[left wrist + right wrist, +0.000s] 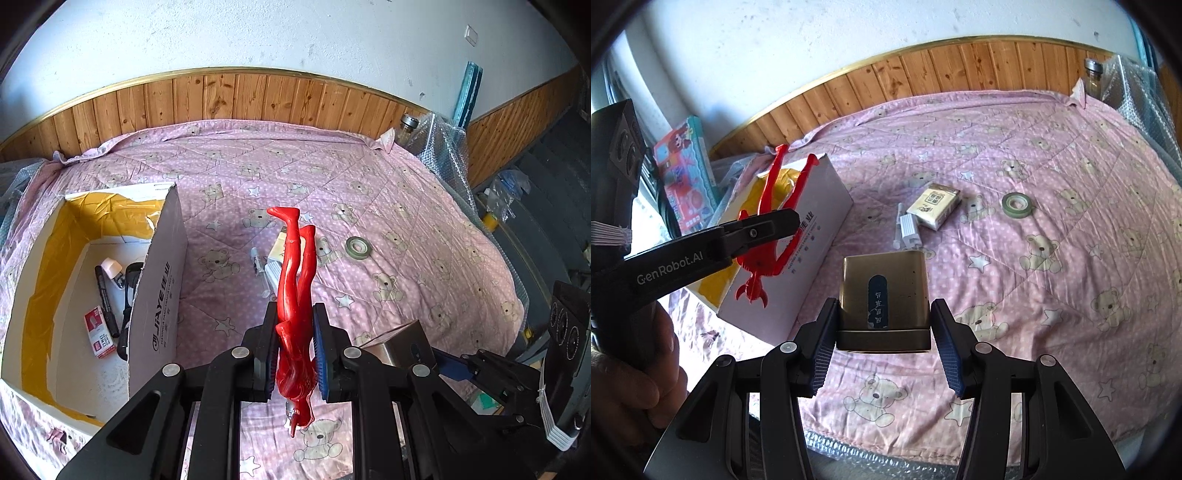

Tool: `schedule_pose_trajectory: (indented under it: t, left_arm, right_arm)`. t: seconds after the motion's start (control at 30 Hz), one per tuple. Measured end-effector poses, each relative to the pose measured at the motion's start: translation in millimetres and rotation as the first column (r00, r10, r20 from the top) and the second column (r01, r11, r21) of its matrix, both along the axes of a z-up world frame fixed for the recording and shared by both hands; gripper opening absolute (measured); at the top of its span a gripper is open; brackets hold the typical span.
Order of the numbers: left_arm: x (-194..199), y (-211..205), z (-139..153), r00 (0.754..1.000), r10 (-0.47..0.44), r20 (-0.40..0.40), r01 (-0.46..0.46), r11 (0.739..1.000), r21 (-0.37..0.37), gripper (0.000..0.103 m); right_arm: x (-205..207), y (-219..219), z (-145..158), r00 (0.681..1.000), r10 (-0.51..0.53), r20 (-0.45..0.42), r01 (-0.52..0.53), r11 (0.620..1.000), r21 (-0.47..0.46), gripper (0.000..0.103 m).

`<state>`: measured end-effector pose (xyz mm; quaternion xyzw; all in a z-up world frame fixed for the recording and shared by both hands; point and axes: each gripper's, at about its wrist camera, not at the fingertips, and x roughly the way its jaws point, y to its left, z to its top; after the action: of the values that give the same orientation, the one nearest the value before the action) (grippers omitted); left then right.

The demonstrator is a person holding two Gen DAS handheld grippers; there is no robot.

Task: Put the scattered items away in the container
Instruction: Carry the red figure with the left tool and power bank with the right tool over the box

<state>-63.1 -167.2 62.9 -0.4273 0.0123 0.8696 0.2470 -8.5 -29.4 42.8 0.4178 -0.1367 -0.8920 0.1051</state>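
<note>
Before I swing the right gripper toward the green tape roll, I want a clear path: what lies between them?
Right wrist view: beyond the gold box in the right gripper, only bare quilt stretches to the green tape roll.

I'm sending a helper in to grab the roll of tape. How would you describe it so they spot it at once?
Look at the pink bear-print quilt, in its open middle, away from the white box. Right of the yellowish pack and the white ribbed piece lies the tape, flat and alone. It is the only ring there: a small greenish ring with a hole in it.
</note>
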Motion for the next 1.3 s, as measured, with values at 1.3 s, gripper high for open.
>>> schedule_pose_trajectory:
  t: [1.3]
  left_arm:
    - [3.6,-103.8,18.3,0.991,0.133,-0.01,-0.129,0.978,0.164,0.018]
  right_arm:
    - [-2.8,-81.7,49.4,0.987,0.147,-0.064,-0.139,0.984,0.109,0.053]
